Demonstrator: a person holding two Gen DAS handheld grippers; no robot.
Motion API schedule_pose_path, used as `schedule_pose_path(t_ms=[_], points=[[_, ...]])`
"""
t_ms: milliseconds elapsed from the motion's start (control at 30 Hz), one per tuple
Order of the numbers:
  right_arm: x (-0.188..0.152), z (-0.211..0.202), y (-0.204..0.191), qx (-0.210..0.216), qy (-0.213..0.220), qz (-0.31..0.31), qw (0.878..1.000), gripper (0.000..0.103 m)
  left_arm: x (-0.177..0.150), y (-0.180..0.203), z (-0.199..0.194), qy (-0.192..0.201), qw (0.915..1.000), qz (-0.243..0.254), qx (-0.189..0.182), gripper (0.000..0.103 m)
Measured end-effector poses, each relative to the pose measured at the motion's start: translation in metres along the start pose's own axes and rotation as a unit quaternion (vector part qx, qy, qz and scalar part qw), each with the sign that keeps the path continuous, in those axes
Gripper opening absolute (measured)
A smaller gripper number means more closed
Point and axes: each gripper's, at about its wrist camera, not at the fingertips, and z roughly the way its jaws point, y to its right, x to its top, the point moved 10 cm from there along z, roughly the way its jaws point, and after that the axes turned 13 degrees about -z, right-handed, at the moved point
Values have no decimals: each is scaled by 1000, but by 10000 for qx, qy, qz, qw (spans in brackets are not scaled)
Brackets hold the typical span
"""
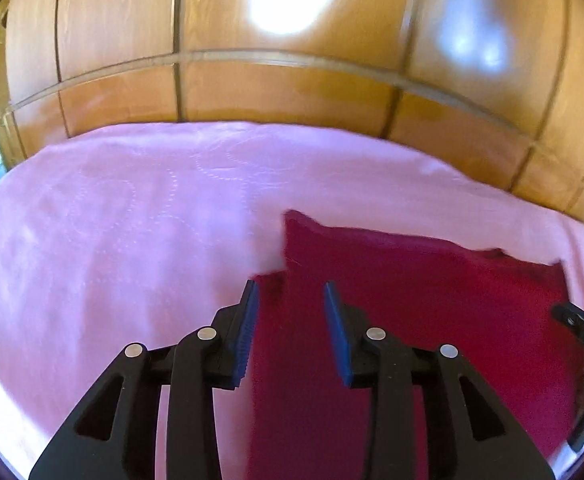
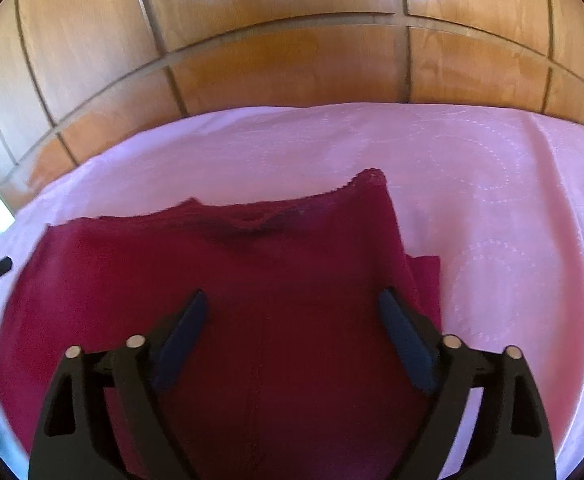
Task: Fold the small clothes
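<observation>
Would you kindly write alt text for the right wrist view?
The open right gripper hovers over a dark red garment spread on a pink bedsheet. Wooden panelling rises behind the bed.

Bare pink bedspread (image 1: 112, 220) left of the red garment (image 1: 412, 300); wooden panelling (image 2: 292, 60) beyond.

Pink quilted bedspread (image 2: 492, 184) with stitched circle pattern covers the bed, wooden panelling (image 2: 284, 56) behind it; one dark red garment (image 2: 220, 264) lies flat, directly on it.
</observation>
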Motion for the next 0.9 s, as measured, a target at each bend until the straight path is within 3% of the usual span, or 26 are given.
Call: schedule_pose_path(t_ms=[200, 333, 400, 467, 567, 667, 733, 800, 900], points=[[-16, -49, 24, 92, 311, 537, 9980, 91, -47, 33, -23, -217, 9969, 437, -612, 33], [-45, -60, 44, 241, 240, 1090, 9935, 90, -77, 43, -14, -499, 9949, 651, -585, 33], [-63, -59, 45, 473, 102, 1336, 9899, 74, -86, 43, -12, -557, 9951, 604, -542, 33], [-76, -59, 39, 767, -17, 1506, 9856, 66, -87, 43, -11, -544, 9951, 611, -557, 33], [-88, -62, 24, 1073, -56, 1549, 9821, 64, -90, 41, -7, -609, 9948, 533, -615, 33], [-94, -65, 19, 1153, -50, 1675, 9791, 63, -90, 37, -7, -632, 9947, 465, -664, 33], [-96, -66, 17, 1162, -100, 1721, 9781, 51, -90, 36, -10, -617, 9948, 464, -667, 33], [-94, -67, 14, 1149, -170, 1683, 9789, 31, -89, 36, -11, -626, 9946, 465, -689, 33], [-81, -77, 5, 1060, -136, 1522, 9826, 27, -83, 34, -18, -731, 9932, 321, -847, 33]])
